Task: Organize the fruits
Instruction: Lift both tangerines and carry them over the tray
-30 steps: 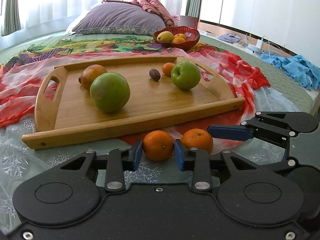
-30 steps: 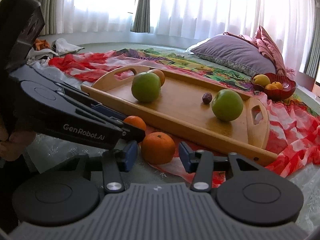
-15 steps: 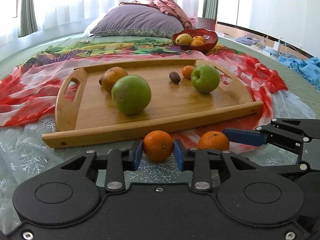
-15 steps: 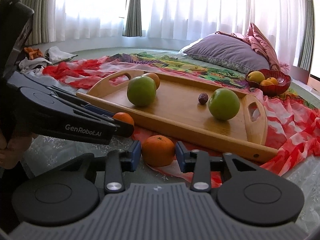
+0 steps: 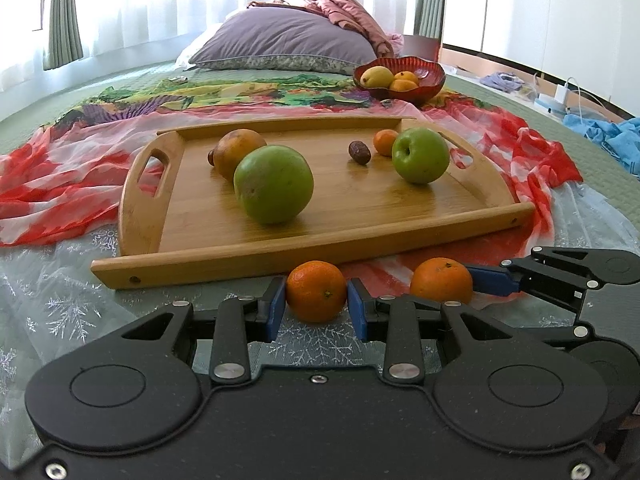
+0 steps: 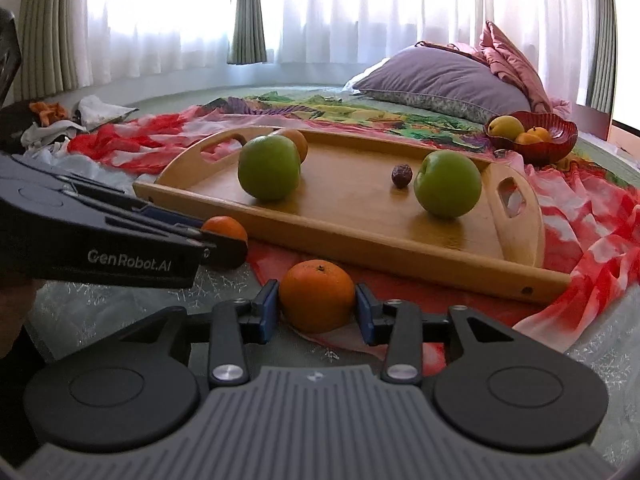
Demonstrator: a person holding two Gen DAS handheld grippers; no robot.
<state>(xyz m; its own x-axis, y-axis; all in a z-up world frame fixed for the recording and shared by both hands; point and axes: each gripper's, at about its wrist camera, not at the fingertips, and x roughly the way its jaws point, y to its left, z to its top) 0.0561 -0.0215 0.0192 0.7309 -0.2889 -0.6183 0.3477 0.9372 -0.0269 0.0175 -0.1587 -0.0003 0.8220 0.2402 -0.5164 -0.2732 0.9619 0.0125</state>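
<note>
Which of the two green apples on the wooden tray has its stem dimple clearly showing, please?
The smaller green apple near the tray's right handle; the bigger green apple beside the brownish fruit shows only smooth skin.

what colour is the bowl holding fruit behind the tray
Dark red, with a ribbed, wavy rim: the bowl shows best in the left wrist view.

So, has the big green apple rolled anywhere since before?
No. The big green apple still sits in front of the brownish fruit on the tray.
</note>
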